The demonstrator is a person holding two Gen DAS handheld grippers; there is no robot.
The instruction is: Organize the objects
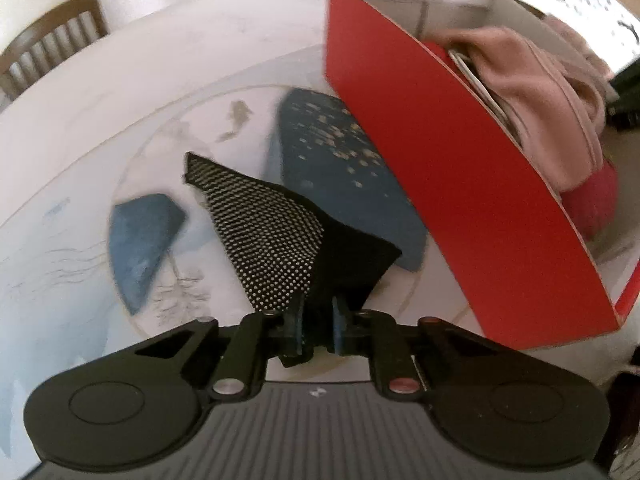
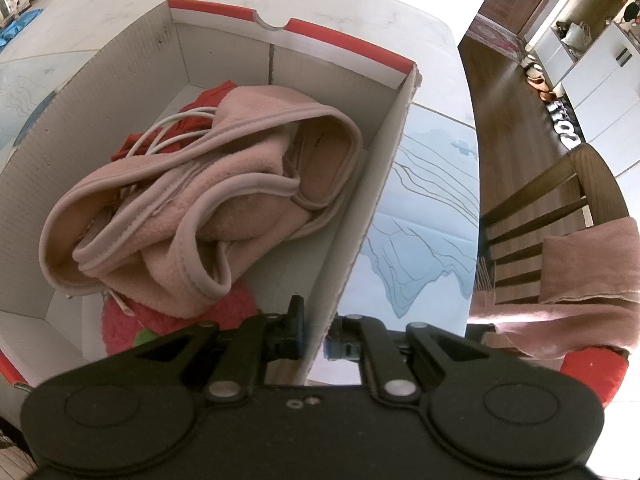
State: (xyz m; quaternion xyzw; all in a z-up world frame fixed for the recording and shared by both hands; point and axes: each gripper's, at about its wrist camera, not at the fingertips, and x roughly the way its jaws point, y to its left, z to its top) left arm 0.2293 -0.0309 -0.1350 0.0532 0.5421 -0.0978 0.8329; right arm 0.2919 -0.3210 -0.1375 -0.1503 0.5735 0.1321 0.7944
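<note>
Left gripper (image 1: 318, 312) is clenched on the near edge of a black dotted cloth (image 1: 276, 236); the rest of the cloth is draped on the table (image 1: 168, 52), just beside the red box (image 1: 472, 200). Right gripper (image 2: 318, 320) is clamped on the box's near-right wall (image 2: 372, 200), one finger inside, one outside.

Risks, as judged:
- Only a thin fold is pinched, so the cloth may be lost if it is lifted fast or dragged over the box wall.
- The box wall looks tall from the left view; a trailing corner may be caught on the rim and left hanging outside.
- The box is held by one cardboard wall only, so a sideways pull may bend it or skew the box.
- Little room is left: pink fleece (image 2: 192, 208), a white cable (image 2: 160, 136) and a red fuzzy item (image 2: 176, 320) already fill most of the floor.

Around: a blue speckled pad (image 1: 340, 152) lies partly under the box, near the cloth, and may be snagged. A chair (image 2: 568, 216) with a pink cloth over it stands off the table edge, out of the way.
</note>
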